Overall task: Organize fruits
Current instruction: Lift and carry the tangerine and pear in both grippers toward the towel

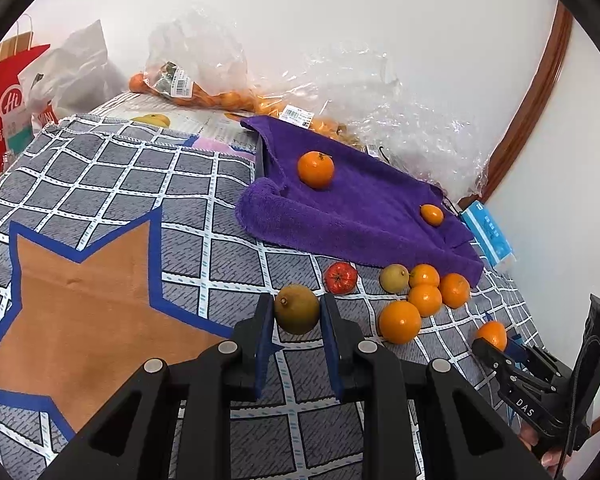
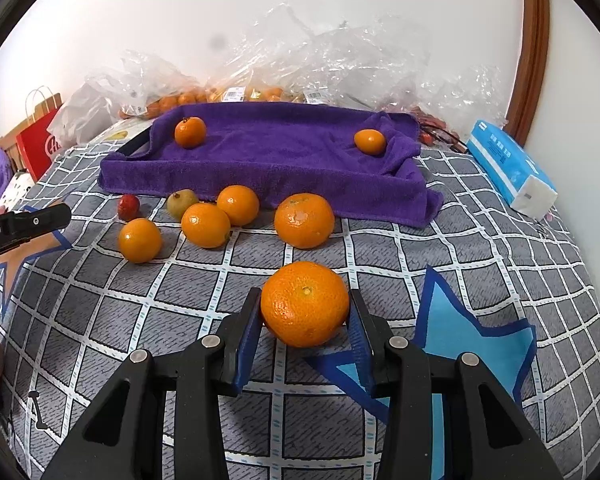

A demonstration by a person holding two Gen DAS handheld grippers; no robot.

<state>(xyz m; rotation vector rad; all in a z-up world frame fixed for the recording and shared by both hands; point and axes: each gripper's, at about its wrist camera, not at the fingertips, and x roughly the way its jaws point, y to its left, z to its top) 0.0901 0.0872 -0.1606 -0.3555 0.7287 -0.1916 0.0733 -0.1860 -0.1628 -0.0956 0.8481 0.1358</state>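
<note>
My left gripper is clamped on a greenish-brown fruit above the checked blanket. Ahead I see a red fruit, a cluster of oranges, and two more oranges on the purple towel; my right gripper pinches another orange

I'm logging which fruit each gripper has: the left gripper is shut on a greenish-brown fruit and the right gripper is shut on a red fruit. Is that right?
Not quite. The right gripper is shut on an orange, not a red fruit, as the right wrist view shows. The small red fruit lies loose on the checked cloth. The left gripper is indeed shut on the greenish-brown fruit.
</note>
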